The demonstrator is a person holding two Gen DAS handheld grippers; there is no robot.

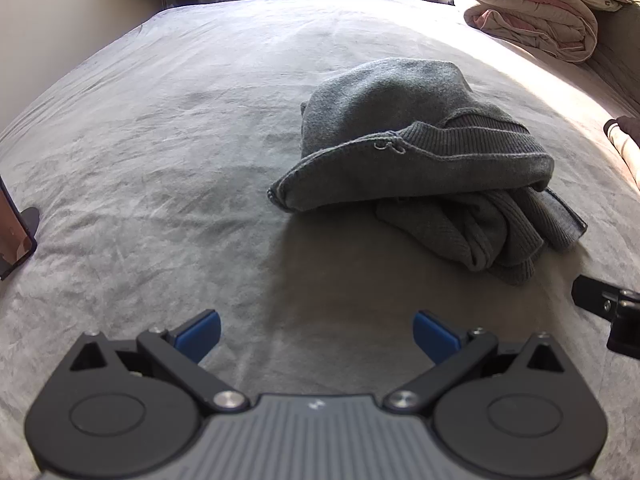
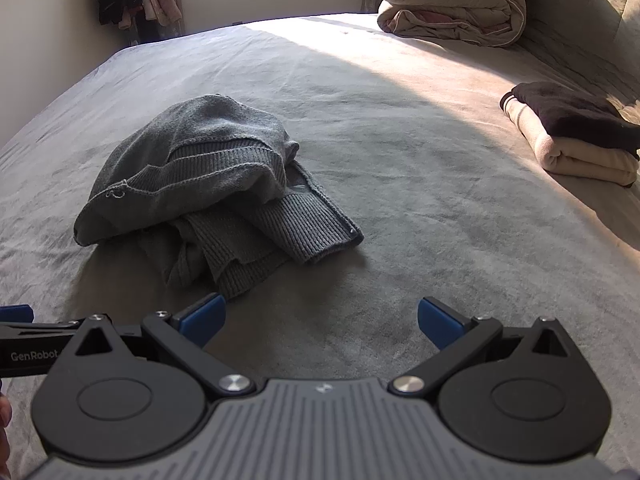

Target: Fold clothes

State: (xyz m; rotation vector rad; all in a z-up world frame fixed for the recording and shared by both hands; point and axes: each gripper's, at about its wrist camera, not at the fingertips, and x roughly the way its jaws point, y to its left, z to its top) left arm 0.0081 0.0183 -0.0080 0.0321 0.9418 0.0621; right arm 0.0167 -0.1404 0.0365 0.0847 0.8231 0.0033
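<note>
Hovering low over the bed (image 1: pixel 160 140), the left gripper (image 1: pixel 316 334) has its jaws wide apart and holds nothing. At the far left edge of its view a dark flat object (image 1: pixel 14 232) stands on the sheet. Ahead and to the right lies the sweater (image 1: pixel 420 152), a grey knit crumpled in a heap near the middle of the bed, ribbed hem and a sleeve spilling toward the grippers. The right gripper (image 2: pixel 320 322) hangs just short of that heap, jaws also wide apart and empty, with the sweater ahead on its left. Farther right, folded clothes (image 2: pixel 576 136) sit stacked, dark on cream, well apart from the sweater. A rolled quilt (image 2: pixel 452 4) rests at the far right corner.
</note>
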